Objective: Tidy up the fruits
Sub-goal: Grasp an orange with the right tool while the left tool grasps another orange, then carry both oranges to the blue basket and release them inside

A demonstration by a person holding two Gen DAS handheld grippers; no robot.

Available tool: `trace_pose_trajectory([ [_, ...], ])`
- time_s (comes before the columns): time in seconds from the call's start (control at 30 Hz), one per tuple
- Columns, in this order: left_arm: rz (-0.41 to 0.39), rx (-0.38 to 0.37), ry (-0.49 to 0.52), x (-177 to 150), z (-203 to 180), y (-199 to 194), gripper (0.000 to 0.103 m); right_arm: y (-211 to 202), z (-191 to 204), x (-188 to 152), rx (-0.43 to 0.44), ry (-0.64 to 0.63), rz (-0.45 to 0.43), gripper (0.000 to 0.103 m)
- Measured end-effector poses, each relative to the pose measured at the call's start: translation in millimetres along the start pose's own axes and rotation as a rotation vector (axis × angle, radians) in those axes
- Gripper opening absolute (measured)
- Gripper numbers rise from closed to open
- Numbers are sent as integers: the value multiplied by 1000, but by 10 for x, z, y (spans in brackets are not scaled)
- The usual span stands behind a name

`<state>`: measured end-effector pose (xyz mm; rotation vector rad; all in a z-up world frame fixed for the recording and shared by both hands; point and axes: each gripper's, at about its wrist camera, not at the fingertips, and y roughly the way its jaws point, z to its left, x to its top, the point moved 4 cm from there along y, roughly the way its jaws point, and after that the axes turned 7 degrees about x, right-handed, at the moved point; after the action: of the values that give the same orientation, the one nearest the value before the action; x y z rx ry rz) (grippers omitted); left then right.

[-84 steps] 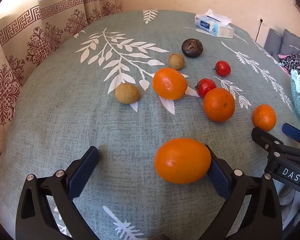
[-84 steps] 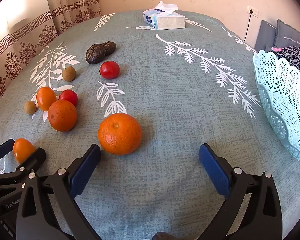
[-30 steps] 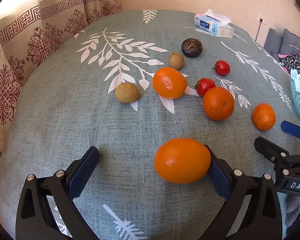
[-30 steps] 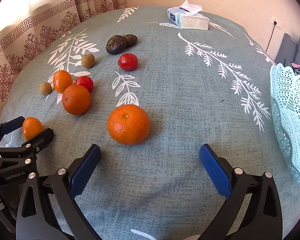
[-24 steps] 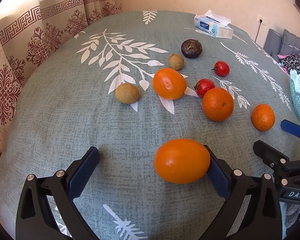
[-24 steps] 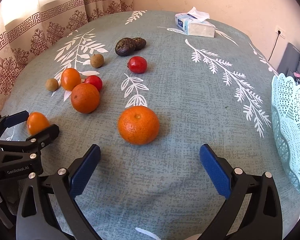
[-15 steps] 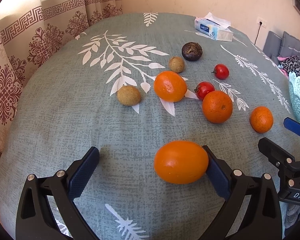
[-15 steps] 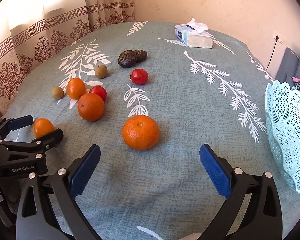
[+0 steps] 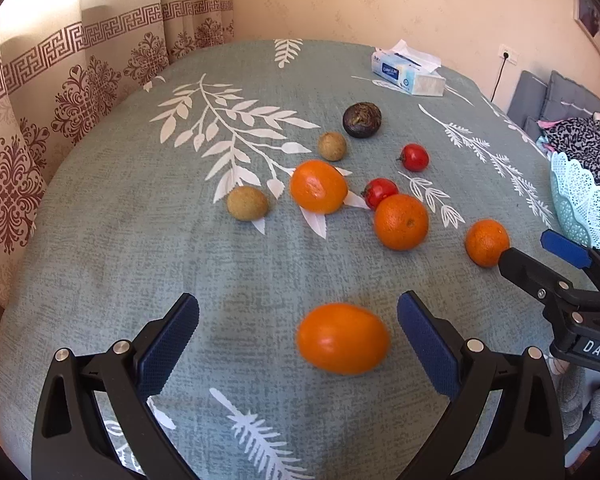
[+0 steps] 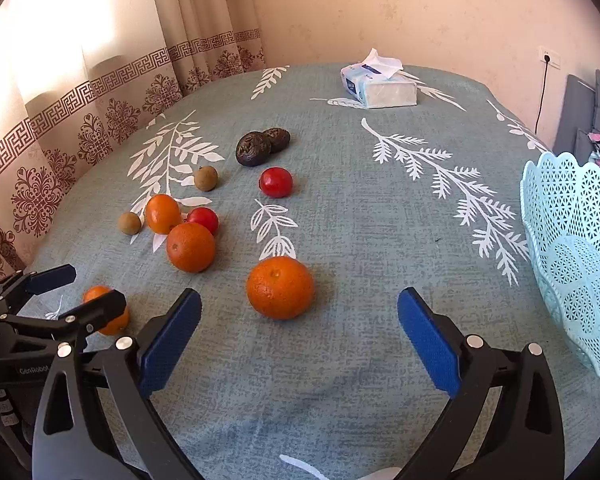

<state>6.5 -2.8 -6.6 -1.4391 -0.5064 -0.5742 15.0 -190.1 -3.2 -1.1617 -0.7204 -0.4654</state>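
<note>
- Left wrist view: the left tongs (image 9: 298, 332) are spread wide, holding nothing; an oval orange fruit (image 9: 342, 338) lies on the table (image 9: 100, 240) between the pads, nearer the right pad, apart from both.
- Right wrist view: the right tongs (image 10: 300, 334) are also wide open and empty, with a round orange (image 10: 280, 287) just beyond them.
- More oranges, tomatoes and brown fruits lie farther left.
- A lacy pale-blue basket (image 10: 572, 256) stands at the right edge.

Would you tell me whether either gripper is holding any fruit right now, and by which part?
Nothing is held: the left gripper stands open around an untouched orange, and the right gripper is open too.
</note>
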Motion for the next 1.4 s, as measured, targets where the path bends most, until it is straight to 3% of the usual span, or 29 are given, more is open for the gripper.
trace_pose_trajectory([
  [0.27, -13, -1, 18, -115, 6, -75, 98, 279, 114, 47, 35, -37, 82, 75],
  [0.37, -8, -3, 15, -117, 15, -61, 98, 384, 95, 24, 59, -14, 127, 62],
  [0.53, -3, -10, 24, -125, -17, -23, 98, 374, 93, 17, 64, -8, 121, 41],
  [0.63, -4, -9, 26, -127, -28, -9, 97, 354, 79, 24, 75, 5, 116, 41],
  [0.7, 0, -12, 28, -128, -38, 7, 84, 323, 79, 37, 74, 5, 108, 41],
  [0.83, 19, -31, 22, -134, -41, 40, 76, 175, 56, 109, 70, 11, 65, 41],
  [1.17, -1, -55, 46, -129, -149, -53, 46, -426, -252, 336, 1, 69, -91, 41],
  [1.4, -11, -36, 48, -100, -175, -105, 46, -879, -657, 351, -87, 142, -183, 41],
])
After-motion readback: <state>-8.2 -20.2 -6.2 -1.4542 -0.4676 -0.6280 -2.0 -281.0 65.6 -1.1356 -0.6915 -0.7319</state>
